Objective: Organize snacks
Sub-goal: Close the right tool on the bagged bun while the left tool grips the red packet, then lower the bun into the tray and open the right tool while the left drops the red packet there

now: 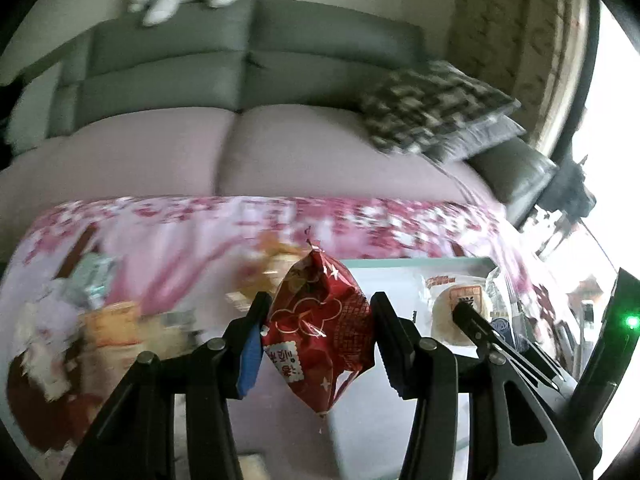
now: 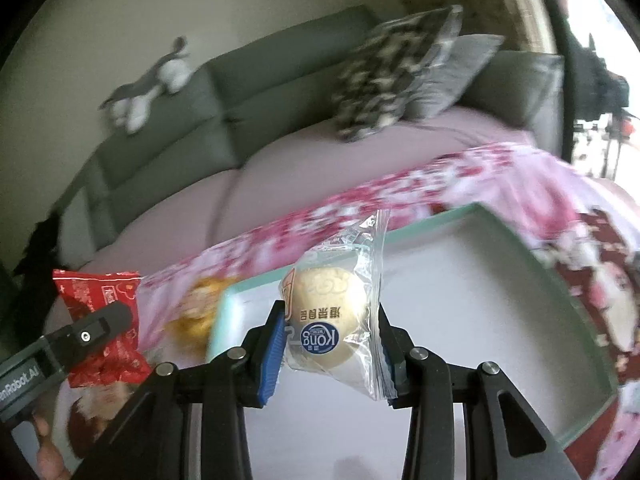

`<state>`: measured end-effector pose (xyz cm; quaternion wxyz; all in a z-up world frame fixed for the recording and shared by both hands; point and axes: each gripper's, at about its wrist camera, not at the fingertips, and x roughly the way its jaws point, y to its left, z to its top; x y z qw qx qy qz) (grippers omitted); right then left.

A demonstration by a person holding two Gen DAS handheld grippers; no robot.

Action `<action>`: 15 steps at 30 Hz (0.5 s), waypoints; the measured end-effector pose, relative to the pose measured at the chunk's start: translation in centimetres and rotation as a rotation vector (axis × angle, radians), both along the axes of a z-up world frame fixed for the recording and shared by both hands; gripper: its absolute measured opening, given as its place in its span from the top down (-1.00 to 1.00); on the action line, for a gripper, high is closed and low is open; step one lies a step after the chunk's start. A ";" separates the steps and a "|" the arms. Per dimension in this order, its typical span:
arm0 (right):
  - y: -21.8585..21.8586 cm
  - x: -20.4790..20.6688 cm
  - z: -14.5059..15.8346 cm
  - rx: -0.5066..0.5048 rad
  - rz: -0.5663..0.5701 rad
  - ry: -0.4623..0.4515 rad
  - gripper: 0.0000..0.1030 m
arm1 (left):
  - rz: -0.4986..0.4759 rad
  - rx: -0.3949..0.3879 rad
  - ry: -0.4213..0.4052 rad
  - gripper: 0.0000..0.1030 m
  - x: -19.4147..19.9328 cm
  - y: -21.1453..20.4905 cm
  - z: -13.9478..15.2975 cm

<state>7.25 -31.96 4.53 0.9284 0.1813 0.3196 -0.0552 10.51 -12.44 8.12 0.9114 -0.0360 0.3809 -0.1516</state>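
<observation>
Left wrist alone shows blurred snack pile (image 1: 100,320).

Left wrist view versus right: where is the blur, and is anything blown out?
Left wrist view: red snack packet sharp, loose snacks at left smeared, window blown white. Right wrist view: clear-wrapped bun crisp, floral tablecloth and sofa soft, window corner overexposed.

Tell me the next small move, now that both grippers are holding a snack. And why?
Probably lower the right gripper and release. It is shut on the clear-wrapped bun directly above the bare floor of the teal tray. The left gripper, shut on the red snack packet, sits only at the tray's edge.
</observation>
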 end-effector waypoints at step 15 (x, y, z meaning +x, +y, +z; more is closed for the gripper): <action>-6.6 -1.3 -2.0 0.009 -0.192 0.065 0.09 | -0.088 0.046 0.040 -0.63 2.4 -7.6 -3.4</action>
